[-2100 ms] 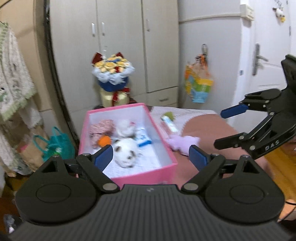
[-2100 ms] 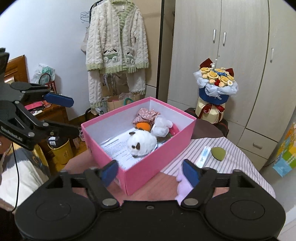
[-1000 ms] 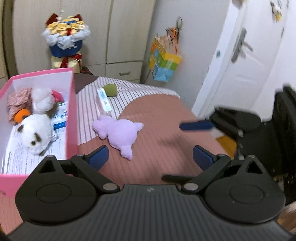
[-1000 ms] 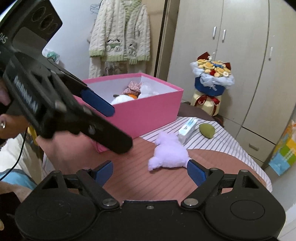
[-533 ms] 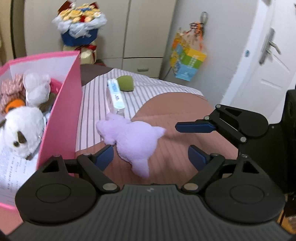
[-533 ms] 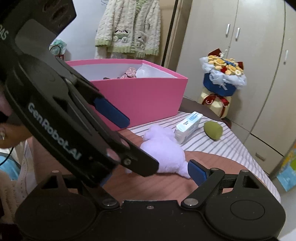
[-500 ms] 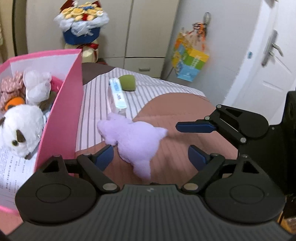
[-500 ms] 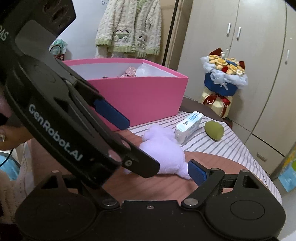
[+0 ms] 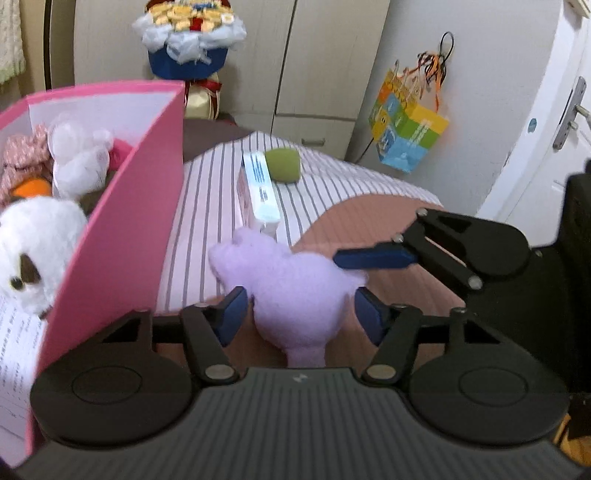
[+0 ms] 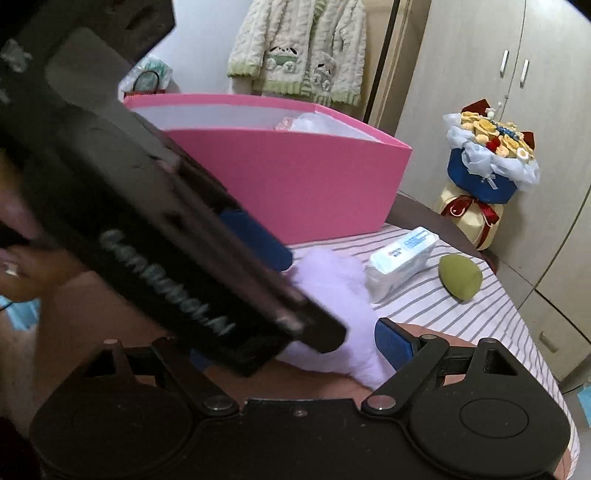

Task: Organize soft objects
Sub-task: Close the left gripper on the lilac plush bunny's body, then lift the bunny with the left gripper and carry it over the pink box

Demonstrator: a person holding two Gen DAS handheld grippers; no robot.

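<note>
Left claw (image 9: pixel 299 314) down at the purple plush toy (image 9: pixel 295 291), jaws apart, one pad on each side of the toy's near end, looks just short of contact but can't be sure. Toy lies flat on the bed (image 9: pixel 369 221), just right of the pink box (image 9: pixel 122 229), straddling the striped sheet and the brown cover. Right claw (image 9: pixel 373 258) comes in from the right, upper blue pad at the toy's far right edge; in its own view the left claw's body blocks its left finger, so I cannot tell if it's apart or together. Tissue pack (image 9: pixel 258 188) sits just beyond the toy, touching or nearly so, green sponge (image 9: pixel 282 164) at its far end. Box holds a white plush (image 9: pixel 33 243) near, smaller white one (image 9: pixel 77 158) farther back. Flower bouquet (image 9: pixel 188 33) behind the box by the wardrobe
</note>
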